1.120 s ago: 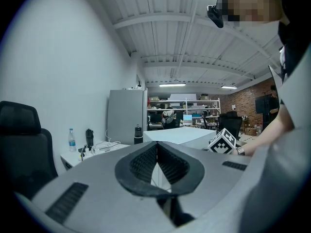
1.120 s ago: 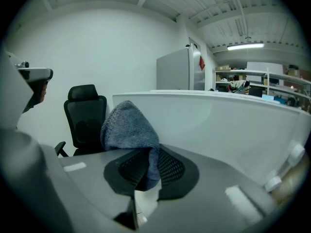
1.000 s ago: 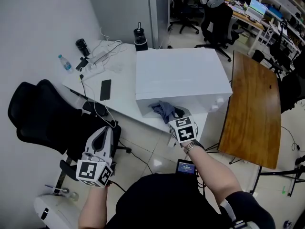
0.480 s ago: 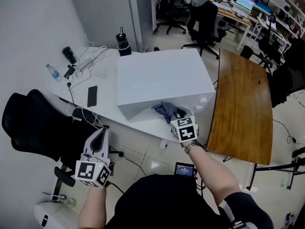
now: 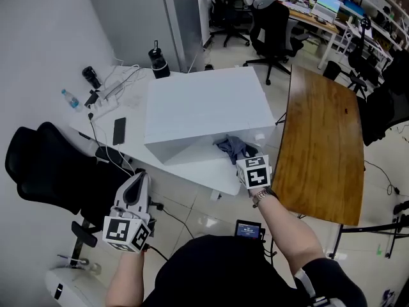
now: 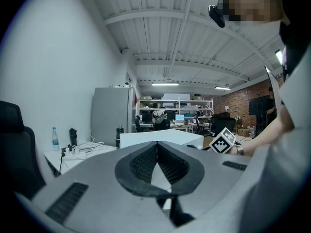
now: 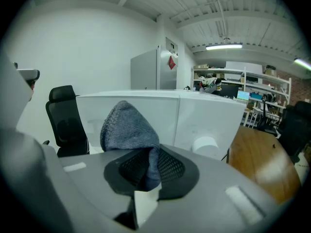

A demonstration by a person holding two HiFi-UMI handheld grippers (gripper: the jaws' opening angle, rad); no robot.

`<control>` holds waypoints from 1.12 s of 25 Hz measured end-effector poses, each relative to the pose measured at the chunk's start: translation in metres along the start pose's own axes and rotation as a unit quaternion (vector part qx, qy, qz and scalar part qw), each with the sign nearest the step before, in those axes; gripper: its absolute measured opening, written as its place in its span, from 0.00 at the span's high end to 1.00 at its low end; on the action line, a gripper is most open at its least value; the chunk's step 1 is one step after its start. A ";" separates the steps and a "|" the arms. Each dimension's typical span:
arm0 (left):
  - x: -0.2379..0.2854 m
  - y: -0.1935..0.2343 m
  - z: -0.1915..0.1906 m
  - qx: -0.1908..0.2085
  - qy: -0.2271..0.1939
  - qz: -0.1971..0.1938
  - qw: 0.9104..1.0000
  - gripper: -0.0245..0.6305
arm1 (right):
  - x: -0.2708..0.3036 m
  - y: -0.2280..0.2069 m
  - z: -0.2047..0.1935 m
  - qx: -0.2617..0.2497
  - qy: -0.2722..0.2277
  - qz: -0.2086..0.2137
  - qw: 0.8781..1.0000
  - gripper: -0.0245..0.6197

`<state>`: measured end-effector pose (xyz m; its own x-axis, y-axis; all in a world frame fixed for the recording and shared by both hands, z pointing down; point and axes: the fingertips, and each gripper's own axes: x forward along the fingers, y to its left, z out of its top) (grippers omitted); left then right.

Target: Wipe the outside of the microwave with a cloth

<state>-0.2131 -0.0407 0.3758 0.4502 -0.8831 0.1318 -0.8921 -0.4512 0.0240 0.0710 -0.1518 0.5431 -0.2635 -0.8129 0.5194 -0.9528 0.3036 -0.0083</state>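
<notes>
The white microwave [image 5: 203, 110] stands on a white worktop [image 5: 131, 114], its front face turned toward the person. The right gripper [image 5: 241, 155] is held up at the right part of that front, its 2 jaws pinching a grey-blue cloth [image 5: 234, 147]. In the right gripper view the cloth [image 7: 129, 130] rises in a bunched hump above the jaws, just before the microwave's [image 7: 214, 115] front panel and left of a round white knob [image 7: 206, 145]; whether it touches the panel cannot be told. The left gripper [image 5: 131, 185] hangs low, well apart from the microwave, over a black chair [image 5: 48, 171]; its jaws are pressed together with nothing between them. A phone [image 5: 119, 130], 1 water bottle [image 5: 69, 99] and a black flask [image 5: 156, 62] sit on the worktop, and a wooden table [image 5: 323, 146] stands to the right.
</notes>
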 end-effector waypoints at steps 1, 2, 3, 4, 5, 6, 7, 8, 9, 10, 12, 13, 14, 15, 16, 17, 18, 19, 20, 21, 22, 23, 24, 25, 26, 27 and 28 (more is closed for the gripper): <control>0.001 -0.004 0.001 0.002 -0.001 0.000 1.000 0.95 | -0.002 -0.006 0.000 0.001 0.000 -0.003 1.000 0.89; 0.002 -0.008 0.002 0.004 -0.001 -0.001 1.000 0.95 | -0.005 -0.011 0.000 0.003 -0.001 -0.005 1.000 0.89; 0.004 -0.012 0.004 0.004 -0.002 -0.002 1.000 0.95 | -0.007 -0.016 0.000 0.004 -0.002 -0.006 1.000 0.89; 0.005 -0.017 0.005 0.004 -0.003 -0.002 1.000 0.95 | -0.009 -0.020 0.000 0.005 -0.003 -0.007 1.000 0.89; 0.006 -0.021 0.006 0.003 -0.003 -0.001 1.000 0.95 | -0.012 -0.024 -0.001 0.006 -0.004 -0.007 1.000 0.89; 0.006 -0.026 0.007 0.002 -0.003 0.000 1.000 0.95 | -0.015 -0.028 -0.001 0.007 -0.005 -0.007 1.000 0.89; 0.007 -0.030 0.007 0.001 -0.003 0.000 1.000 0.95 | -0.017 -0.032 -0.001 0.008 -0.007 -0.008 1.000 0.89; 0.007 -0.034 0.008 0.001 -0.003 0.000 1.000 0.95 | -0.021 -0.036 -0.002 0.008 -0.007 -0.009 1.000 0.89; 0.008 -0.038 0.008 0.002 -0.003 0.000 1.000 0.95 | -0.024 -0.041 -0.003 0.008 -0.005 -0.011 1.000 0.89; 0.009 -0.042 0.007 0.004 -0.003 -0.001 1.000 0.95 | -0.026 -0.045 -0.005 0.008 -0.002 -0.013 1.000 0.89; 0.010 -0.050 0.007 0.006 -0.003 -0.003 1.000 0.95 | -0.031 -0.054 -0.007 0.008 -0.004 -0.015 1.000 0.89; 0.011 -0.054 0.007 0.004 -0.002 -0.003 1.000 0.95 | -0.032 -0.057 -0.007 0.007 -0.006 -0.014 1.000 0.89; 0.011 -0.058 0.008 0.002 -0.002 -0.003 1.000 0.95 | -0.034 -0.060 -0.007 0.006 -0.007 -0.013 1.000 0.89; 0.011 -0.062 0.007 0.002 -0.002 -0.003 1.000 0.95 | -0.036 -0.062 -0.008 0.005 -0.007 -0.012 1.000 0.89; 0.011 -0.066 0.007 0.003 -0.002 -0.004 1.000 0.95 | -0.038 -0.064 -0.010 0.004 -0.007 -0.013 1.000 0.89; 0.010 -0.070 0.007 0.004 -0.002 -0.005 1.000 0.95 | -0.040 -0.067 -0.011 0.004 -0.006 -0.014 1.000 0.89; 0.010 -0.074 0.007 0.003 -0.002 -0.004 1.000 0.95 | -0.043 -0.071 -0.012 0.004 -0.006 -0.016 1.000 0.89; 0.009 -0.077 0.007 0.003 -0.002 -0.003 1.000 0.95 | -0.046 -0.075 -0.013 0.005 -0.007 -0.018 1.000 0.89; 0.009 -0.080 0.007 0.004 -0.002 -0.002 1.000 0.95 | -0.048 -0.079 -0.013 0.007 -0.008 -0.021 1.000 0.89; 0.008 -0.083 0.008 0.004 -0.002 -0.002 1.000 0.95 | -0.052 -0.084 -0.013 0.008 -0.007 -0.023 1.000 0.89; 0.007 -0.086 0.007 0.003 -0.002 -0.001 1.000 0.95 | -0.055 -0.088 -0.013 0.008 -0.007 -0.026 1.000 0.89; 0.007 -0.089 0.007 0.001 -0.002 0.000 1.000 0.95 | -0.058 -0.092 -0.013 0.008 -0.007 -0.027 1.000 0.89; 0.006 -0.092 0.007 0.000 -0.002 0.000 1.000 0.95 | -0.061 -0.095 -0.013 0.008 -0.008 -0.028 1.000 0.89; 0.006 -0.096 0.007 0.000 -0.002 0.000 1.000 0.95 | -0.064 -0.098 -0.013 0.008 -0.010 -0.028 1.000 0.89; 0.005 -0.100 0.007 0.000 -0.003 -0.001 1.000 0.95 | -0.068 -0.100 -0.013 0.008 -0.012 -0.028 0.999 0.89; 0.004 -0.104 0.006 0.001 -0.003 -0.001 1.000 0.95 | -0.071 -0.102 -0.013 0.008 -0.015 -0.028 0.999 0.89; 0.004 -0.108 0.006 0.002 -0.004 -0.002 1.000 0.95 | -0.076 -0.104 -0.012 0.008 -0.017 -0.027 0.999 0.89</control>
<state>-0.1145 0.0040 0.3679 0.4547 -0.8819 0.1241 -0.8898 -0.4559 0.0204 0.1915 -0.1157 0.5152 -0.2156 -0.8443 0.4907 -0.9681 0.2507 0.0060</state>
